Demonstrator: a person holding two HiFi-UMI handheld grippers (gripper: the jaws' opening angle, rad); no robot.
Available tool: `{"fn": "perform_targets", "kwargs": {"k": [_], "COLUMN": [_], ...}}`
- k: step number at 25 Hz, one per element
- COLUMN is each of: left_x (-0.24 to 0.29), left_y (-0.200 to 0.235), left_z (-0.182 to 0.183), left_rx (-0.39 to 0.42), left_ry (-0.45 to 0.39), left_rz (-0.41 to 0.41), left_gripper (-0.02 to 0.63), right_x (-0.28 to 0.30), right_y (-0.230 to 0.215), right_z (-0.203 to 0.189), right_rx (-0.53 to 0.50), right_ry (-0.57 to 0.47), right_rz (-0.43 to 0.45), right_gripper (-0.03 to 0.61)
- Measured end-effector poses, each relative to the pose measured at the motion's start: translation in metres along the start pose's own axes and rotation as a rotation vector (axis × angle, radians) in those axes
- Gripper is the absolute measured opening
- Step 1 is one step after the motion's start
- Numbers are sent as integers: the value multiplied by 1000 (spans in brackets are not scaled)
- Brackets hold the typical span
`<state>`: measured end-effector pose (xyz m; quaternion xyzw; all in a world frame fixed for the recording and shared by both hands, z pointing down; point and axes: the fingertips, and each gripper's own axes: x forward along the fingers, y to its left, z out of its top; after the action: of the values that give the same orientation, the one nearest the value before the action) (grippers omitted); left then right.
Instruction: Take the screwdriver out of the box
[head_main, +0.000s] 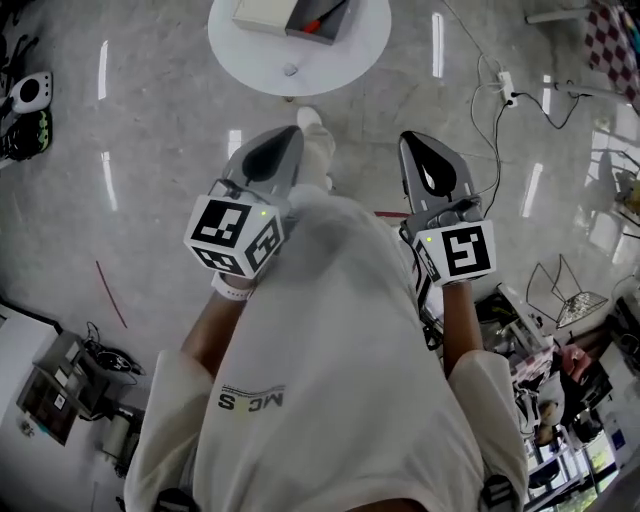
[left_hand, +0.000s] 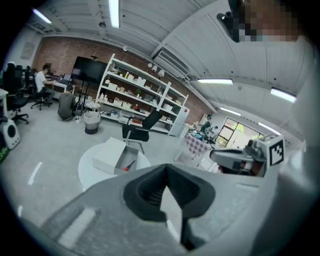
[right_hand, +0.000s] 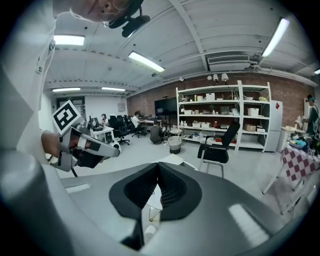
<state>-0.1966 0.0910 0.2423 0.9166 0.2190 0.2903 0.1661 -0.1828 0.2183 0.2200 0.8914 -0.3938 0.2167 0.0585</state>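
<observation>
With my left claw and right claw both clamped shut and empty, I could merely shove the screwdriver around its open box, set back from the table's near edge, unless I open first.

Two grippers, the left gripper and the right gripper, with one round table ahead of their jaws bearing one box, one screwdriver inside it and one small grey object.
</observation>
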Motion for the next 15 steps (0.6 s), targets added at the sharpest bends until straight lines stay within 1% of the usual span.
{"fn": "perform_targets", "kwargs": {"k": [3,8,11,13,15], "left_x": [17,49,60,64,67], "left_y": [28,69,89,101,109], "left_z": [29,79,92,99,104], "left_rx": [-23,-55,-88,-101,-114], "left_ry": [-27,-73,-90,-92,-97], "left_rz": [17,55,91,118,151], "left_gripper": [0,0,0,0,0], "right_x": [37,103,138,159,177], "right_y": [-13,-41,-49,-51,-53], "right_z": [24,61,78,86,92], "right_rx": [-67,-148,-203,-239,-255], "right_ry": [34,81,73,87,92], "right_rz": [45,138,194,239,293], "right_gripper": [-2,-2,-2,-2,-2]}}
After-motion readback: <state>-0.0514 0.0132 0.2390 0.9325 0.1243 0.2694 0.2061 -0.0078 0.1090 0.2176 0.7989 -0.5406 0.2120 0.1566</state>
